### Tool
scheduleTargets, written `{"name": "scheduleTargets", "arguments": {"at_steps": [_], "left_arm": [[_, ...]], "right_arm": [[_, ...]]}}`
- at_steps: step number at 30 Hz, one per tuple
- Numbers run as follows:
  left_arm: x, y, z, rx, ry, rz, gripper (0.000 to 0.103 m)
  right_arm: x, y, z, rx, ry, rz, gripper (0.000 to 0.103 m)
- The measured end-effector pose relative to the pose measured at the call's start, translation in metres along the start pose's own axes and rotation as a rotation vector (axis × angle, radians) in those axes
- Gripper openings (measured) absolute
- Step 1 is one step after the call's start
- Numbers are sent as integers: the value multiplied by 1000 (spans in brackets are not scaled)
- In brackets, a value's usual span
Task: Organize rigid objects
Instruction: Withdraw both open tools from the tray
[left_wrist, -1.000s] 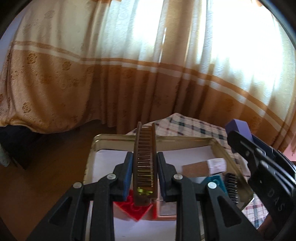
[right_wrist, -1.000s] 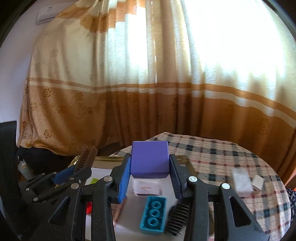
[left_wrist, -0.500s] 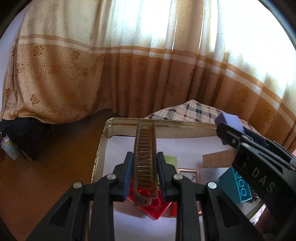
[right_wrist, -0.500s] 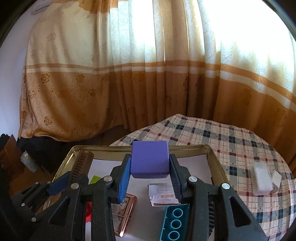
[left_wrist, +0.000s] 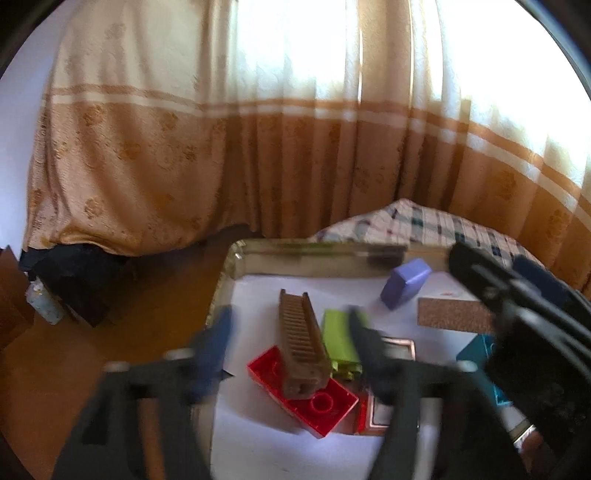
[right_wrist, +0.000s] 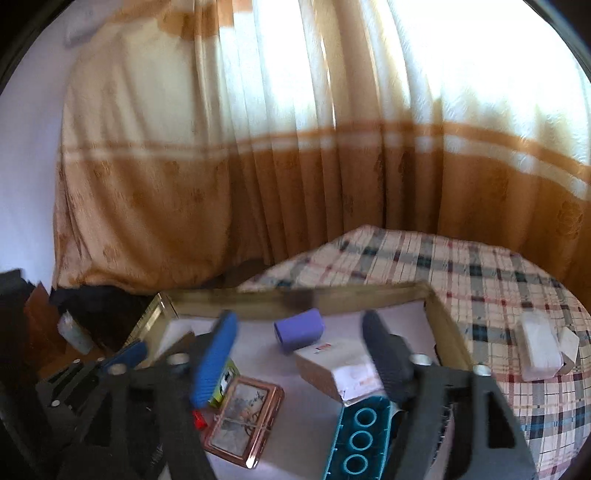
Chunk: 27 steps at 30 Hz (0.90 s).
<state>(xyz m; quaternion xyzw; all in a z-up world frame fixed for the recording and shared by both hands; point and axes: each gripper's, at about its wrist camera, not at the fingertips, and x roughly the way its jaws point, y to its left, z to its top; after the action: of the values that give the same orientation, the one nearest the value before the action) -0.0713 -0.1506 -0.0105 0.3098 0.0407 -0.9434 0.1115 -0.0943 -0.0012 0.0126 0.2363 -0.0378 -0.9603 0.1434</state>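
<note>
A tall curtain fills the back of the room, and everything else sits in relation to it. Its upper part is cream and glows with strong daylight coming through from behind; its lower part is orange-brown with pale stripes along the seam and a faint flower pattern. To the left of the curtain a plain pale wall shows. Below the curtain's hem lies a brown wooden floor, and dark items sit in shadow at its lower left corner, with a small clear bottle just beside them. In front of the curtain, to the right, stands a table under a plaid cloth of cream, dark blue and red.
</note>
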Motion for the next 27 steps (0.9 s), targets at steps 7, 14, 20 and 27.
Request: {"name": "scheduleTargets", "arguments": {"at_steps": [7, 14, 20, 27], "left_arm": [[-23, -9, 3, 4, -110, 7, 103], [-27, -23, -4, 9, -125, -22, 103], [-35, -37, -13, -9, -203, -1, 102], [-42, -44, -15, 3, -243, 8, 102]], "right_arm": [[-40, -14, -7, 24, -176, -97, 86], [-63, -39, -18, 33, -276, -254, 86], [-67, -55, -30, 21, -293, -328, 86], [-71, -70, -34, 55, -285, -345, 86]]}}
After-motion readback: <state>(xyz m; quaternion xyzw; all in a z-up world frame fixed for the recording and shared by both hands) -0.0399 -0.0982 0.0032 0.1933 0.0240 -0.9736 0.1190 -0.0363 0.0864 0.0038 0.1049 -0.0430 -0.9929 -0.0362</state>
